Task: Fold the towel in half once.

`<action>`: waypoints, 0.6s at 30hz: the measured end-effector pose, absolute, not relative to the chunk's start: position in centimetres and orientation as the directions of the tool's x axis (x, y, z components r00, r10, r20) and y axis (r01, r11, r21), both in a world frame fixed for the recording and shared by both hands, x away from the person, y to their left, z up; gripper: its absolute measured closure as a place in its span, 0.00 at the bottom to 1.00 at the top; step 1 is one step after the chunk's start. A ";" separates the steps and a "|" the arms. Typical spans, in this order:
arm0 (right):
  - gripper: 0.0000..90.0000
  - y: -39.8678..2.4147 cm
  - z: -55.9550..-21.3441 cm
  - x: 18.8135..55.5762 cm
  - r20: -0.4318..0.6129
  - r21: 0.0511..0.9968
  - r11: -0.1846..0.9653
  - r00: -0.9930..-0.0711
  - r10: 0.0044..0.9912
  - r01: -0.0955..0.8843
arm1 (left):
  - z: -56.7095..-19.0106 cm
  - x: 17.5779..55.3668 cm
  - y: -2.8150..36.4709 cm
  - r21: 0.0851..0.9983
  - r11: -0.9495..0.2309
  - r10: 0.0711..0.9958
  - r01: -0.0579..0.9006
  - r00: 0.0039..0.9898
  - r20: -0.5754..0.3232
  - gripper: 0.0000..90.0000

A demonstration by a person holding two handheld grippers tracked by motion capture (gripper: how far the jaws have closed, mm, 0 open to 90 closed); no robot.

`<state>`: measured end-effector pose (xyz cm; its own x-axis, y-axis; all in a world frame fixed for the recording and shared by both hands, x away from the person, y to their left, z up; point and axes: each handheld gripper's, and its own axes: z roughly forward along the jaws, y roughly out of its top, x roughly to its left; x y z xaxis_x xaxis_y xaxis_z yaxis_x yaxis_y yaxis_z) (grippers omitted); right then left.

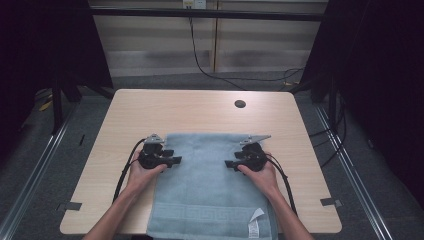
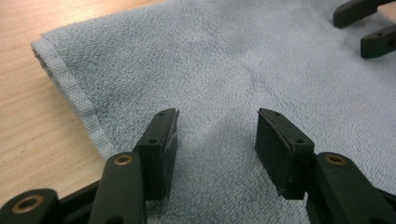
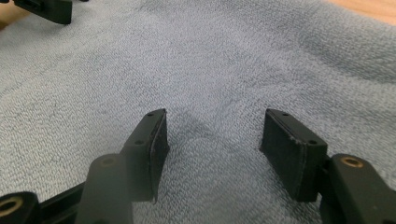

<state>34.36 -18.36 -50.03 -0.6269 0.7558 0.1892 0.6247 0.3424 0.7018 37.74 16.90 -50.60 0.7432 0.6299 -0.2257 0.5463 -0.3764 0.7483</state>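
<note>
The left gripper [image 1: 172, 160] has its fingers [image 2: 161, 144] spread, with nothing but towel [image 1: 207, 185] beneath them; the right gripper [image 1: 231, 163] likewise has its fingers [image 3: 152, 144] spread over the cloth. The blue towel lies flat on the table [image 1: 200, 110], its near end hanging over the front edge.

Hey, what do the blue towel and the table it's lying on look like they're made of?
Towel: looks like cotton terry, matte, with a looped fuzzy pile and a flat woven hem; fibre uncertain.
Table: light wood-grain top, smooth with a faint sheen, probably laminate rather than solid wood.
</note>
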 end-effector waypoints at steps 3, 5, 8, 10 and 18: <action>0.45 -18.3 -50.0 33.9 0.164 0.697 0.363 -0.631 0.759 0.618 | -50.9 37.3 17.0 0.765 -0.385 0.619 0.517 0.759 -0.202 0.54; 0.44 -17.9 -50.0 33.0 0.129 0.688 0.397 -0.640 0.757 0.608 | -51.0 37.1 17.3 0.769 -0.387 0.606 0.509 0.769 -0.204 0.54; 0.43 -17.7 -50.0 32.0 0.124 0.686 0.405 -0.646 0.753 0.604 | -51.0 36.7 17.5 0.770 -0.396 0.590 0.501 0.781 -0.204 0.54; 0.43 -17.7 -49.9 31.7 0.148 0.686 0.396 -0.650 0.746 0.611 | -51.0 36.5 17.6 0.770 -0.396 0.584 0.500 0.784 -0.209 0.54; 0.44 -18.0 -50.2 30.0 0.156 0.705 0.395 -0.672 0.723 0.589 | -50.6 34.6 17.5 0.752 -0.472 0.547 0.461 0.822 -0.160 0.48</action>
